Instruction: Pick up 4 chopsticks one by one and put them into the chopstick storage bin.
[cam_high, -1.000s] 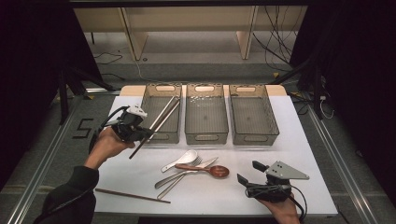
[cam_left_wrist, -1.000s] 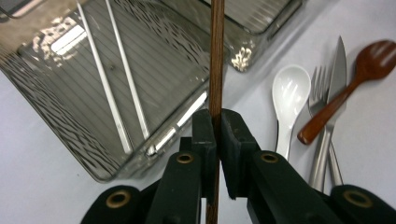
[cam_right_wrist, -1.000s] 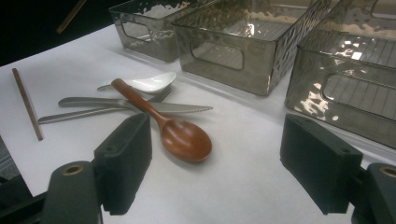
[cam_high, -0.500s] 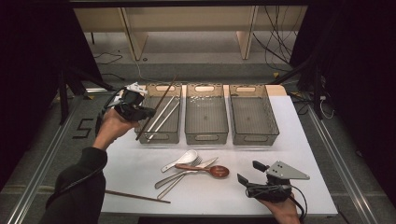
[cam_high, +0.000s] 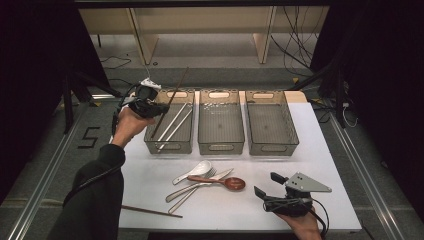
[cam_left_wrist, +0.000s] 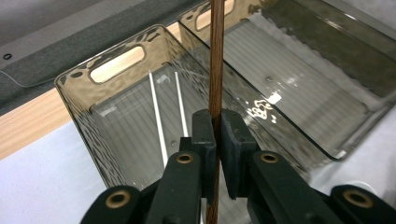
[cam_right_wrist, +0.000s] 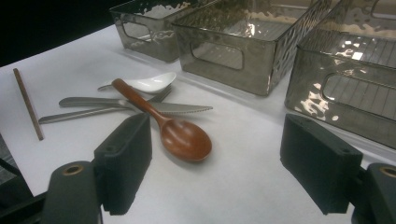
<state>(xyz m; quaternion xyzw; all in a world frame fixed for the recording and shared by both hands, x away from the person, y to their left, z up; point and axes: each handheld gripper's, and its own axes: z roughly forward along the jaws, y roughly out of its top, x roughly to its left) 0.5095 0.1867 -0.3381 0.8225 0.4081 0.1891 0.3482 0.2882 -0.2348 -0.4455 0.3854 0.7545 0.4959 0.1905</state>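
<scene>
The left gripper (cam_high: 150, 102) hangs over the leftmost bin (cam_high: 170, 145), its jaws pinching a dark wooden chopstick (cam_high: 170, 102). In the left gripper view the chopstick (cam_left_wrist: 215, 60) runs straight up between the two pads, gripped some way along its length with part of it passing below the jaws. From the high view it slants, lower end down inside the bin and upper end pointing past the far rim. Two pale chopsticks (cam_high: 175, 122) already lie on the bin floor.

The stick looks light, stiff and thin, with a smooth finish that could slide or pivot in a narrow pinch. A hold near the middle, as here, should keep it from swinging; a grip close to one end would likely let it tilt.

The right gripper (cam_high: 272, 186) rests at the near edge of the desk (cam_high: 320, 165) with its jaws spread and nothing between them. Just ahead of it lie a wooden spoon (cam_right_wrist: 182, 137), a white spoon (cam_right_wrist: 149, 83), a knife (cam_right_wrist: 140, 105) and a fork (cam_high: 192, 181). A second dark chopstick (cam_high: 150, 211) lies at the near left of the desk.
</scene>
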